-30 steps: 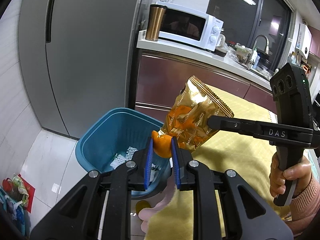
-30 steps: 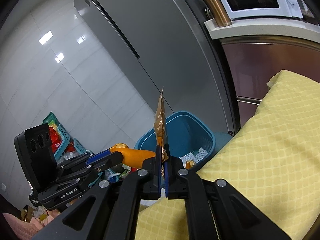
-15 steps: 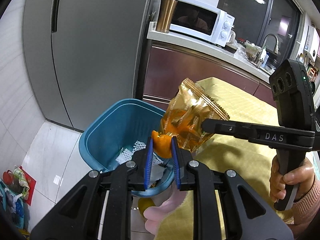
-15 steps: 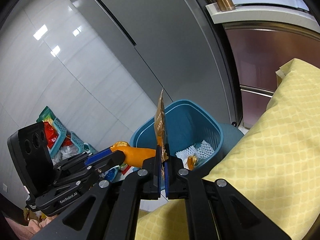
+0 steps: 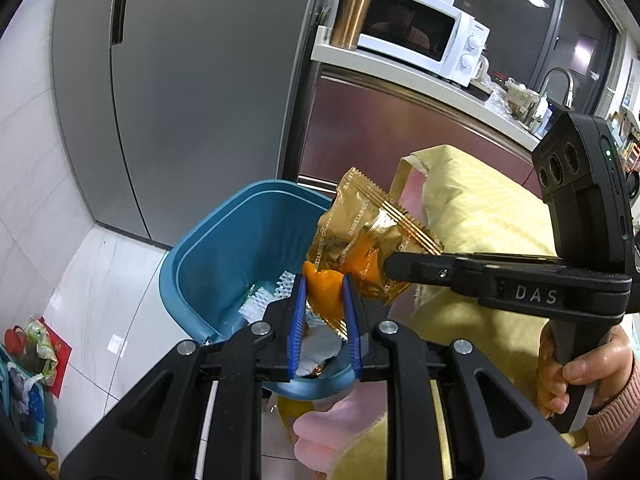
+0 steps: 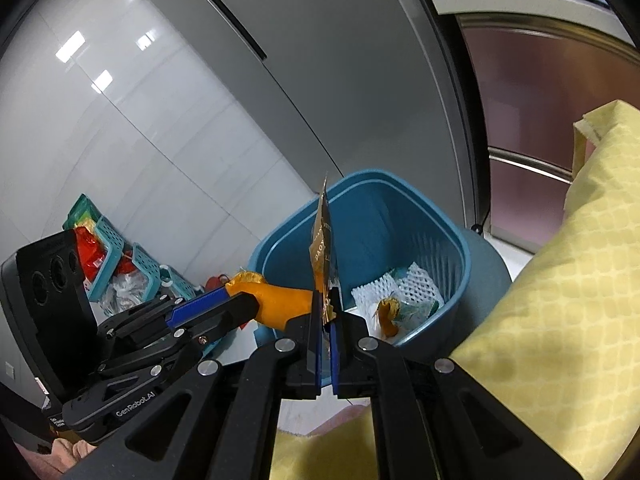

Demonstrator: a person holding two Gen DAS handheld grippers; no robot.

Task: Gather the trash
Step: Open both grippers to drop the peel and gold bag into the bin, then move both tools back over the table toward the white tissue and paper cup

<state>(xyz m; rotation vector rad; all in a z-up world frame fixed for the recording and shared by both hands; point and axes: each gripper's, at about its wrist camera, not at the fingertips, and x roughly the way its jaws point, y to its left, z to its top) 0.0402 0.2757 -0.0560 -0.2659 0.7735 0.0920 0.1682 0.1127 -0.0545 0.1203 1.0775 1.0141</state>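
both grippers have dropped closer over the blue bin (image 5: 224,248); left gripper (image 5: 324,300) pinches orange peel (image 5: 322,290), right gripper (image 6: 325,320) clamps the gold wrapper (image 6: 322,240); only the right view shows peel (image 6: 386,314) inside.

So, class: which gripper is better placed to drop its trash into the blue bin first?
Left, probably: the left gripper holds the orange peel over the blue bin.

The blue bin's (image 5: 224,248) near rim was hidden behind the left tool (image 5: 323,312), and its contents were partly masked.
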